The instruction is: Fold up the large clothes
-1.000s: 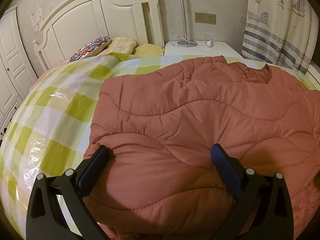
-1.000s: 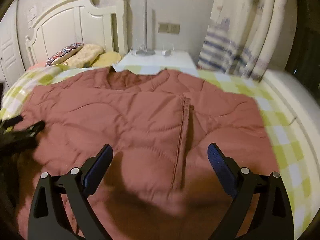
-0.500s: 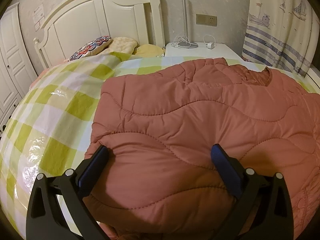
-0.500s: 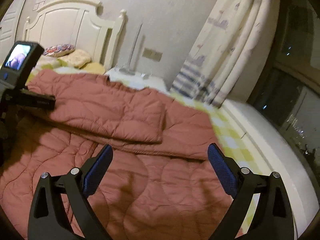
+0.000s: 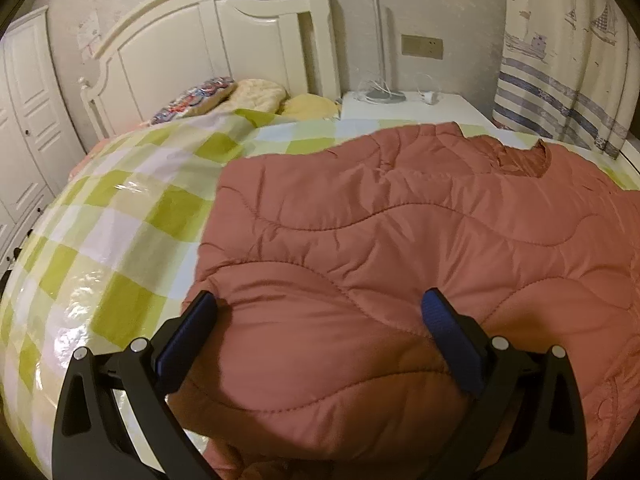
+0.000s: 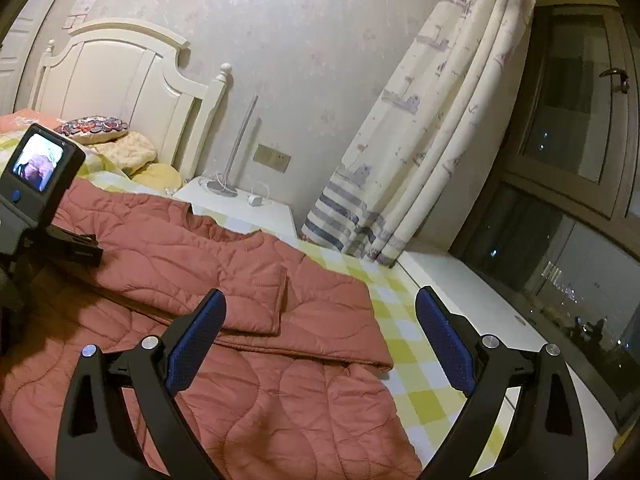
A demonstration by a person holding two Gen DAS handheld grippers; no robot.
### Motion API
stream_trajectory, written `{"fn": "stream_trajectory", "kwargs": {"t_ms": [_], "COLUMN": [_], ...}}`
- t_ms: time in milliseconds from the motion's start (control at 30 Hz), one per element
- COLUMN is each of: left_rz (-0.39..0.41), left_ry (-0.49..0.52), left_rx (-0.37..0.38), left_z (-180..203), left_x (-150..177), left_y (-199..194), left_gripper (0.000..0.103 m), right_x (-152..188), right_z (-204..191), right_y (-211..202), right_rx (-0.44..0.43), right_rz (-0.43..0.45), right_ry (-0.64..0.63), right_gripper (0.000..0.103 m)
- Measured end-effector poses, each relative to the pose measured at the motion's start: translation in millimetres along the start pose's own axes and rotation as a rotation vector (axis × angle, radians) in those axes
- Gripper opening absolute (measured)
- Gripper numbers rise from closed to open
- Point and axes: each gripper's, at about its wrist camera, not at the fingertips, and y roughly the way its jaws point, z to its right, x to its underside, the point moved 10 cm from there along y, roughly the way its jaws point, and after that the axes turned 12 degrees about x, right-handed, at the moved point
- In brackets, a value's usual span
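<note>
Jacket (image 5: pixel 400 240) lies on bed (image 5: pixel 120 232), grippers spread.

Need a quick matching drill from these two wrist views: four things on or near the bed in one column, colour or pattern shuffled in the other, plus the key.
Things
1. quilted jacket
2. bedspread
3. headboard
4. curtain

Looks
A. white panelled wood
B. cream with boat prints and blue stripes near the hem
C. salmon red with wavy stitching
D. green, yellow and white check

Pairs: 1-C, 2-D, 3-A, 4-B

Both the left gripper and the right gripper are open above the jacket, fingers apart and holding nothing.
</note>
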Motion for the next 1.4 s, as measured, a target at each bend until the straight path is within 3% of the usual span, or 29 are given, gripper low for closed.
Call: {"fn": "stream_trajectory", "kwargs": {"t_ms": [233, 367, 500, 600, 733, 833, 1000, 1133, 1233, 1367, 1400], "left_rz": [0.101, 0.152, 0.123, 0.090, 0.049, 0.026, -0.015, -0.038, -0.075, -0.094, -0.114], "left_ry": [-0.092, -0.087, 0.031, 0.065, -0.002, -0.043, -0.045, -0.058, -0.116, -0.184, -0.216], "left_rx": [0.051, 0.099, 0.120, 0.157, 0.238, 0.303, 0.364, 0.421, 0.492, 0.587, 0.625], "left_z": [-9.8, -4.3, 9.5, 2.3, -27.4, -44.4, -42.4, -34.3, -28.4, -21.6, -20.1], "left_x": [16.1, 44.5, 90.8, 133.2, 179.3, 203.8, 238.7, 265.2, 280.3, 285.0, 287.9], "left_y": [-62.0, -116.6, -154.9, -176.3, -192.4, -197.0, -200.8, -209.7, -207.9, -200.9, -194.4], "left_gripper": [0.101, 0.101, 0.101, 0.101, 0.101, 0.101, 0.101, 0.101, 0.096, 0.093, 0.093], "right_x": [-10.3, -7.3, 6.1, 39.8, 118.3, 188.0, 258.4, 286.9, 289.1, 285.1, 284.8], "right_z": [-0.5, -10.0, -17.8, -8.7, 43.7, 99.0, 153.6, 148.5, 140.3, 120.1, 117.5], "right_y": [-16.1, -24.8, -31.3, -31.4, -11.0, 2.5, -11.3, -34.2, -33.8, -37.0, -36.3], "right_rx": [-0.065, -0.314, -0.433, -0.495, -0.461, -0.469, -0.504, -0.648, -0.745, -0.858, -0.872], "right_rz": [0.020, -0.061, -0.115, -0.167, -0.293, -0.442, -0.539, -0.554, -0.555, -0.562, -0.560], "right_ry": [0.008, 0.110, 0.102, 0.073, 0.060, 0.168, 0.290, 0.333, 0.415, 0.466, 0.473], "right_gripper": [0.091, 0.091, 0.091, 0.091, 0.091, 0.091, 0.092, 0.091, 0.090, 0.075, 0.066]}}
